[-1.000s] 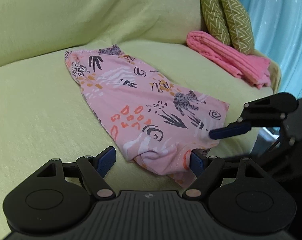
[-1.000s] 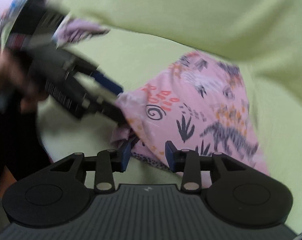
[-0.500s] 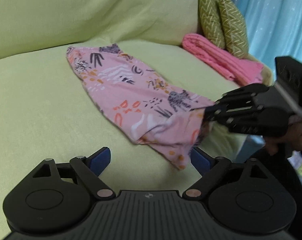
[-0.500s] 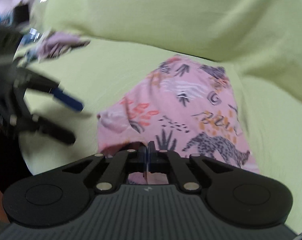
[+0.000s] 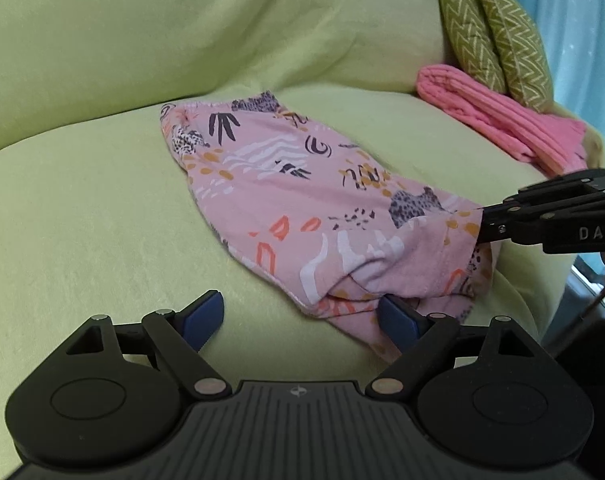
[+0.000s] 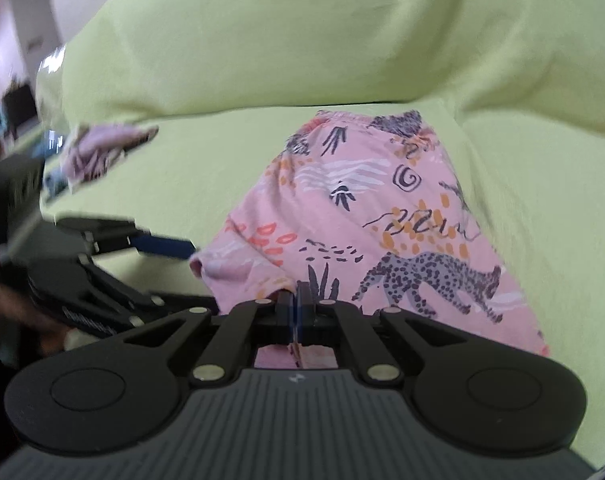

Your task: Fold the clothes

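Pink patterned garment [image 5: 302,208] is laid lengthwise on the green-covered sofa seat [image 5: 82,208]. Left gripper [image 5: 300,314] is spread wide; its right fingertip [image 5: 398,322] sits against the crumpled near hem. Right gripper [image 6: 295,304] is clenched on the garment's near edge. Seen only from the left wrist: folded pink towel [image 5: 498,120] and chevron cushions [image 5: 498,28]. Seen only from the right wrist: a blurred purple cloth [image 6: 102,148] at the seat's far left.

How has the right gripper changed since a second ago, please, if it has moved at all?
Yes. The right gripper was open just short of the pink patterned garment; it has moved forward onto the near edge and shut on it, while the green sofa cover stays put.
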Available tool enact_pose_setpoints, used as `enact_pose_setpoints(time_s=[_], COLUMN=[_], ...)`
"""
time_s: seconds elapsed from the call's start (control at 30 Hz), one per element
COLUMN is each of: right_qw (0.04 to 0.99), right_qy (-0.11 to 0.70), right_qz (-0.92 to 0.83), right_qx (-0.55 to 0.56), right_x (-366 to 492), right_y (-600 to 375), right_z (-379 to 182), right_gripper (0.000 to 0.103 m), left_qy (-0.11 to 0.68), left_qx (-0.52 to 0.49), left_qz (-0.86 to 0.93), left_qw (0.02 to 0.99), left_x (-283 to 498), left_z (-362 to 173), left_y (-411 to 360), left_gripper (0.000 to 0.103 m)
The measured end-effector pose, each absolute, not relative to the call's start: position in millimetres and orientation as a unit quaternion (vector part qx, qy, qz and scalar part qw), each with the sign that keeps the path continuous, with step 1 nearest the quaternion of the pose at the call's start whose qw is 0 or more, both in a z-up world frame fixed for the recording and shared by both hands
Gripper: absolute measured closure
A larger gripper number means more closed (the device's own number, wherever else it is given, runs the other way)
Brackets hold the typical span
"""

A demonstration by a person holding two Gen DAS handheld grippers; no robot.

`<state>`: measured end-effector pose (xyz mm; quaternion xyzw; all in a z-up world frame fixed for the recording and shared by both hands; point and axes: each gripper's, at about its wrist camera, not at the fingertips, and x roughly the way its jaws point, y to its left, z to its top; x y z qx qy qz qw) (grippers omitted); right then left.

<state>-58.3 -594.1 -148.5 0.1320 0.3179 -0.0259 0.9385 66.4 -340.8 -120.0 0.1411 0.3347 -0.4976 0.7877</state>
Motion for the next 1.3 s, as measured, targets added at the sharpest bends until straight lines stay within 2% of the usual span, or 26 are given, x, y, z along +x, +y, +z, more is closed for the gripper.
enact_pose_setpoints(time_s=[0.2,0.3,0.33,0.4,0.53,0.57,0.73,0.8,0.93,0.97,1.03,1.3], right_qw=[0.931,0.931,0.931,0.930,0.933,0.933,0.934,0.934,0.934,0.934,0.932,0.927], right_qy=[0.296,0.299,0.302,0.305,0.318,0.322,0.338,0.344,0.354,0.357,0.361,0.343], right_qz=[-0.042,-0.043,-0.043,-0.046,-0.039,-0.037,-0.028,-0.024,-0.019,-0.018,-0.016,-0.007], right_qx=[0.209,0.205,0.201,0.197,0.164,0.155,0.113,0.096,0.030,0.011,-0.027,-0.152], right_x=[-62.9,-63.9,-64.1,-66.4,-66.4,-66.3,-66.2,-66.1,-66.0,-66.0,-66.0,-74.5], right_y=[-618.0,-619.6,-619.3,-617.9,-604.4,-601.0,-583.9,-577.1,-559.2,-554.3,-544.6,-508.6], right_z=[-150.0,-151.8,-152.4,-154.5,-157.7,-158.5,-162.5,-164.1,-165.1,-165.1,-165.2,-160.2], right_gripper=[0.103,0.103,0.103,0.103,0.102,0.099,0.093,0.076,0.070,0.067,0.066,0.065], left_qy=[0.319,0.313,0.318,0.322,0.342,0.345,0.345,0.336,0.321,0.324,0.332,0.342], left_qx=[0.162,0.165,0.160,0.165,0.166,0.166,0.175,0.186,0.201,0.194,0.175,0.165], left_qz=[-0.494,-0.471,-0.463,-0.443,-0.420,-0.418,-0.421,-0.425,-0.445,-0.445,-0.440,-0.435], left_qw=[0.792,0.808,0.812,0.820,0.824,0.824,0.821,0.820,0.811,0.812,0.816,0.816], left_x=[57.0,57.8,60.3,65.1,75.4,76.9,76.8,73.5,66.7,68.5,74.4,85.7], left_z=[-121.8,-122.2,-121.2,-118.5,-111.7,-110.6,-108.3,-109.2,-109.7,-109.1,-107.1,-105.9], left_y=[-358.1,-359.6,-357.0,-349.1,-322.1,-317.0,-306.5,-307.9,-313.6,-314.2,-312.7,-299.2], left_gripper=[0.017,0.021,0.024,0.039,0.046,0.049,0.049,0.049,0.049,0.052,0.055,0.053])
